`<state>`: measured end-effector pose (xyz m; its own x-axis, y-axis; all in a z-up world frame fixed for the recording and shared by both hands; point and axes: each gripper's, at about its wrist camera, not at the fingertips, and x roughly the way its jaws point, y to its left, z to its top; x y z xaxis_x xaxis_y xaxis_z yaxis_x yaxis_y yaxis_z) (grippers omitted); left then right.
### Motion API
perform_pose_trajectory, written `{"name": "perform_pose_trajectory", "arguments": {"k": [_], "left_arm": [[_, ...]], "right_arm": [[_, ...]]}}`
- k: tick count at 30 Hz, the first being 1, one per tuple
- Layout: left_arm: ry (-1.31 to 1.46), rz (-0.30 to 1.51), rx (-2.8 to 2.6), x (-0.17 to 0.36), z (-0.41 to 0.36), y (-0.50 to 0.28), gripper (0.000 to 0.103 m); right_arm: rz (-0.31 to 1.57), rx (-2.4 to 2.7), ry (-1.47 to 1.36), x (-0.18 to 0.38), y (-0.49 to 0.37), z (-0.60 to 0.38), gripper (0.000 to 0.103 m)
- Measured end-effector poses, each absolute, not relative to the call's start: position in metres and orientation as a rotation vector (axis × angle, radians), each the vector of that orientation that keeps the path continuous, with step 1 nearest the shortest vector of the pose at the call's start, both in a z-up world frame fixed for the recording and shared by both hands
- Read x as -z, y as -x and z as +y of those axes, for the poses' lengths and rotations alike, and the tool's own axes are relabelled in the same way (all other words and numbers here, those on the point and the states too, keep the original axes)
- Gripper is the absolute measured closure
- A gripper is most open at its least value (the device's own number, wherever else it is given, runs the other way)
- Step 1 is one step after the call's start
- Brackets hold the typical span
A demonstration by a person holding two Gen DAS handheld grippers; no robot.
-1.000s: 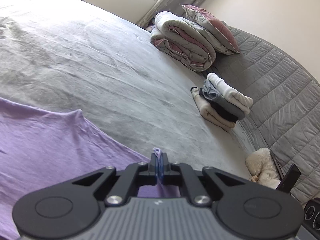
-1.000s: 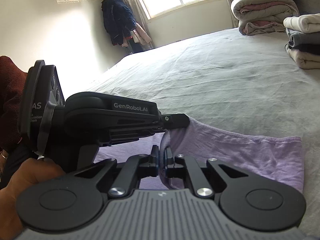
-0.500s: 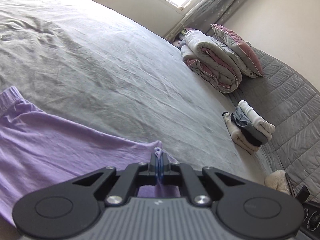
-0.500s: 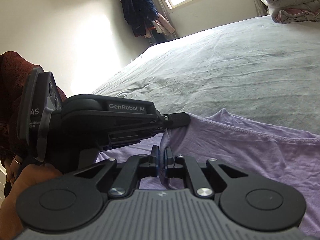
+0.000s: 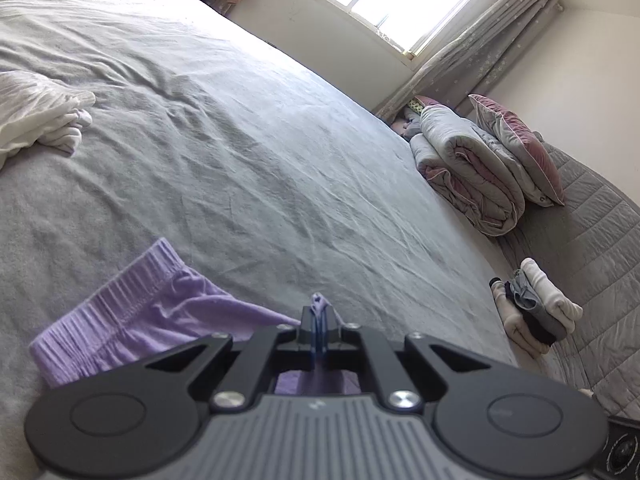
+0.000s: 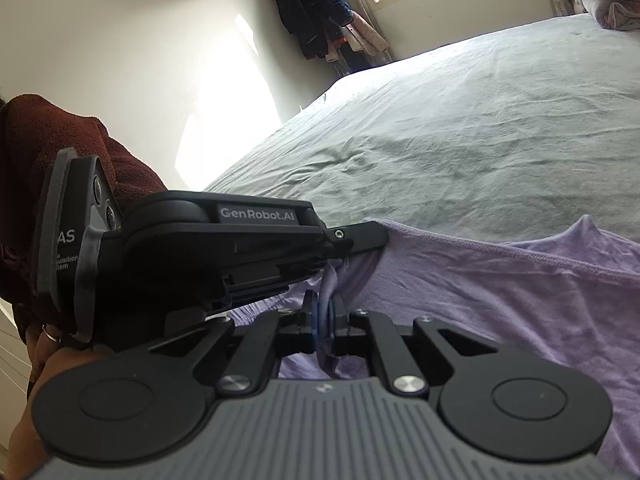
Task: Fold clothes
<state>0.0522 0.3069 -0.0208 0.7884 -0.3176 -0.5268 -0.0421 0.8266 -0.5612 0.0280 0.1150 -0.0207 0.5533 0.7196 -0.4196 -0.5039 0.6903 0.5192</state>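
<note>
A lilac garment (image 5: 132, 320) lies on the grey bed sheet (image 5: 260, 160), its ribbed waistband at the lower left of the left wrist view. My left gripper (image 5: 319, 320) is shut on a pinch of its fabric, which pokes up between the blue pads. In the right wrist view the same lilac garment (image 6: 500, 292) spreads to the right. My right gripper (image 6: 325, 316) is shut on a fold of it. The left gripper (image 6: 374, 236) reaches in from the left just above, clamped on the cloth's edge, held by a hand (image 6: 44, 344) in a dark red sleeve.
A crumpled white garment (image 5: 36, 116) lies at the bed's far left. A stack of folded clothes (image 5: 532, 308) sits by the quilted headboard (image 5: 592, 232), beyond it a rolled duvet (image 5: 468, 168) and pink pillow (image 5: 516, 148). Dark coats (image 6: 312, 12) hang by the window.
Both grippers have swung left together with the lilac cloth still pinched. The waistband end and the white garment have come into the left wrist view; the folded stack has left the right wrist view.
</note>
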Motion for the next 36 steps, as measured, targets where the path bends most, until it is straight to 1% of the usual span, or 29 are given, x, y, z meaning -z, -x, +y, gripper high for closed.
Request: {"name": "perform_pose_trajectory", "arguments": {"k": [9, 20, 24, 28, 32, 36], "left_arm": [[0.583, 0.657, 0.076, 0.028, 0.345, -0.047, 0.101], [0.638, 0.665, 0.013, 0.045, 0.368, -0.042, 0.1], [0.67, 0.635, -0.018, 0.044, 0.377, -0.036, 0.099], [0.683, 0.596, -0.021, 0.036, 0.382, -0.027, 0.096], [0.691, 0.554, 0.042, 0.027, 0.38, -0.021, 0.096], [0.655, 0.572, 0.153, 0.028, 0.367, -0.02, 0.096]], "right_arm": [[0.705, -0.805, -0.385, 0.032, -0.036, 0.155, 0.096], [0.776, -0.824, -0.406, 0.05, -0.043, 0.178, 0.094], [0.805, -0.829, -0.447, 0.054, -0.046, 0.18, 0.087], [0.828, -0.886, -0.485, 0.052, -0.041, 0.184, 0.087], [0.821, -0.932, -0.455, 0.044, -0.028, 0.176, 0.087], [0.797, -0.905, -0.423, 0.04, -0.021, 0.149, 0.087]]}}
